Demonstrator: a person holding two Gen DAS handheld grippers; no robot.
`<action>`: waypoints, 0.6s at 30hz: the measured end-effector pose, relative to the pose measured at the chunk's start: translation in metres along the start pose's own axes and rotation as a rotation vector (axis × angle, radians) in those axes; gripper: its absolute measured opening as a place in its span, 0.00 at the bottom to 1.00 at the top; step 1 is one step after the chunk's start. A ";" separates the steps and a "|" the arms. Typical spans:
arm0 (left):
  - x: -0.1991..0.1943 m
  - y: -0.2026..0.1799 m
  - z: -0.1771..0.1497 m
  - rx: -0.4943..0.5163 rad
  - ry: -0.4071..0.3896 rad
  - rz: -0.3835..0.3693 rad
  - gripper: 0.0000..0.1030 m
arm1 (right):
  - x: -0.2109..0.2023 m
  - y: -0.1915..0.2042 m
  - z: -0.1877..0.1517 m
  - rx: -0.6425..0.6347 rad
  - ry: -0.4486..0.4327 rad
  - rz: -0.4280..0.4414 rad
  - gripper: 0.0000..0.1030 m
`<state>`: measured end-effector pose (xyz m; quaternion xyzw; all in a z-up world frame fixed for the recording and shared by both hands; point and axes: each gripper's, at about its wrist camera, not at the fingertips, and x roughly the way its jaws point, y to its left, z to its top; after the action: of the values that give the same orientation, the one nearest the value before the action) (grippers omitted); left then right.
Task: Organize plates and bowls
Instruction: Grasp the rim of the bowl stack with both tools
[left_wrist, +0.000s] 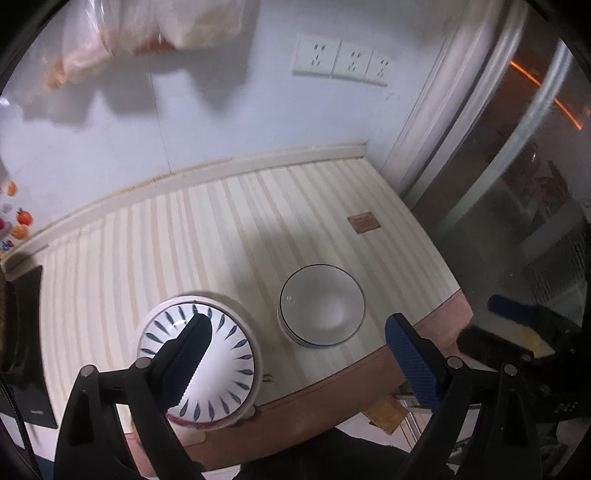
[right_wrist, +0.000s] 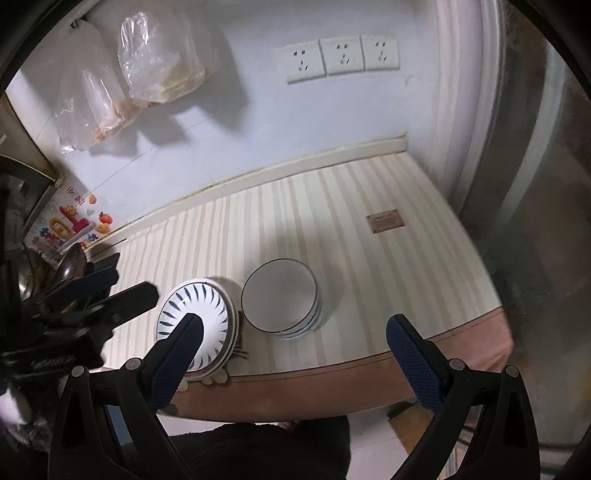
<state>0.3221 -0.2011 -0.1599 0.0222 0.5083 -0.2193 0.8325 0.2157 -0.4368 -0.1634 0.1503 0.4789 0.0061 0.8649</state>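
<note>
The left gripper (left_wrist: 297, 352) points steeply downward, its blue-padded fingers (left_wrist: 413, 363) spread wide with nothing clamped between them. The right gripper (right_wrist: 295, 354) tilts down likewise (jaws equally wide, nothing held). In the right wrist view, the left gripper sits at nine o'clock.

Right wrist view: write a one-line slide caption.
Open right gripper above a striped tabletop holding a stack of blue-leaf-patterned white plates beside a stack of dark-rimmed white bowls.
</note>
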 end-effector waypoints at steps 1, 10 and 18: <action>0.011 0.004 0.002 -0.007 0.013 0.009 0.94 | 0.008 -0.003 0.001 0.010 0.015 0.024 0.98; 0.123 0.029 0.020 -0.072 0.208 -0.040 0.89 | 0.140 -0.064 -0.006 0.214 0.236 0.255 0.98; 0.203 0.042 0.020 -0.161 0.399 -0.165 0.76 | 0.239 -0.096 -0.014 0.346 0.395 0.366 0.81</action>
<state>0.4340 -0.2385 -0.3318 -0.0431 0.6787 -0.2367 0.6939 0.3203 -0.4881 -0.3937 0.3749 0.5964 0.1088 0.7014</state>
